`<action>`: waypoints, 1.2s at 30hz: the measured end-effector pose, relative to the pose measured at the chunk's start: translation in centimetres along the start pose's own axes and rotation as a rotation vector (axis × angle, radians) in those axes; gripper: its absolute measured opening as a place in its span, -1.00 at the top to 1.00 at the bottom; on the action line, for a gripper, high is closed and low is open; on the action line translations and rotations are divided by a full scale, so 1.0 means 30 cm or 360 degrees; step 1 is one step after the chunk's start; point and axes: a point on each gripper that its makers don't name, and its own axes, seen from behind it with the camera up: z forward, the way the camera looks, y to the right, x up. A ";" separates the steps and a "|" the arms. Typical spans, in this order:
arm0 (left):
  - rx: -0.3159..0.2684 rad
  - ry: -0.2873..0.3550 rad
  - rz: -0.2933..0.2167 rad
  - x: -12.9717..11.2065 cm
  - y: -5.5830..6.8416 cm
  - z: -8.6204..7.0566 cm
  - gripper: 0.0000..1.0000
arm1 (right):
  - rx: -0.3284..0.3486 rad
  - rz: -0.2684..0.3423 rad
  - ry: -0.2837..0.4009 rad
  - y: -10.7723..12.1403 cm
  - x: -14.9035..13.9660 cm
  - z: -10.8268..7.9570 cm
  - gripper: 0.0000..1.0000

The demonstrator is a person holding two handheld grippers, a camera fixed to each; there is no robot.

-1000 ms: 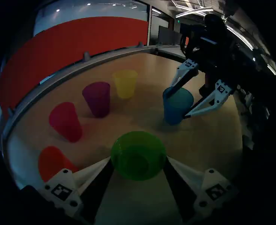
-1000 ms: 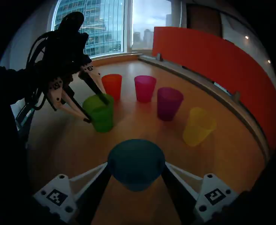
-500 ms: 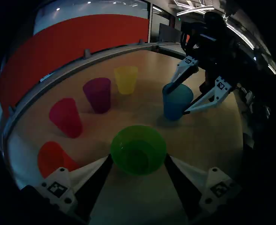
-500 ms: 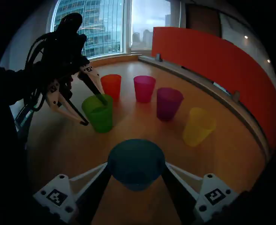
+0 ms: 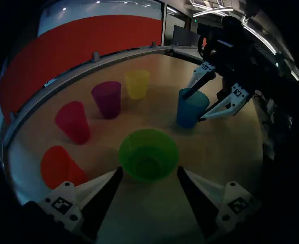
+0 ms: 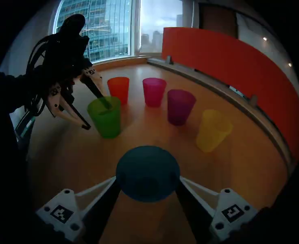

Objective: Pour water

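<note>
Fingers [image 5: 93,190] of your left gripper [image 5: 148,168] are closed onto the green cup [image 5: 148,154], one pressing each side of it just below the rim. Its open mouth faces back at you from between the tips. Something darker sits at the bottom, but you cannot tell from here whether it is water.

Your right gripper [image 6: 148,178] is clamped the same way on the blue cup [image 6: 148,173], which fills the gap between its two fingers. Its inside is too dark to read.

Ahead of your left fingers and off to the right, the right gripper's fingers straddle the blue cup, which stands upright. One finger is at the far side near the rim and the other comes in low on the near side. In the right gripper view, the left gripper [image 6: 96,117] does likewise on the green cup, ahead and to the left of your right fingertips. That cup is upright too. Whether either cup's base touches the table [image 5: 218,154] is not clear.

Past your left fingertips, four more cups stand apart from one another in a curved row. The yellow cup [image 5: 137,83] is farthest, nearly straight ahead. The purple cup [image 5: 107,99] and then the pink cup [image 5: 73,122] come next, further left. The orange cup [image 5: 60,166] is closest, just outside your left-hand finger.

Beyond the row, a red panel [image 5: 88,40] runs along the table's far edge.
</note>
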 end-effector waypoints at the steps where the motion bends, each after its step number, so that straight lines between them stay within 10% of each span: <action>1: 0.0002 -0.0001 0.0001 0.000 0.000 0.000 -0.90 | -0.0001 0.0001 0.0001 0.000 0.001 0.001 -0.82; 36: 0.0171 0.0109 -0.0158 -0.065 -0.029 -0.141 -1.00 | -0.0169 0.0148 0.0071 0.017 -0.082 -0.190 -1.00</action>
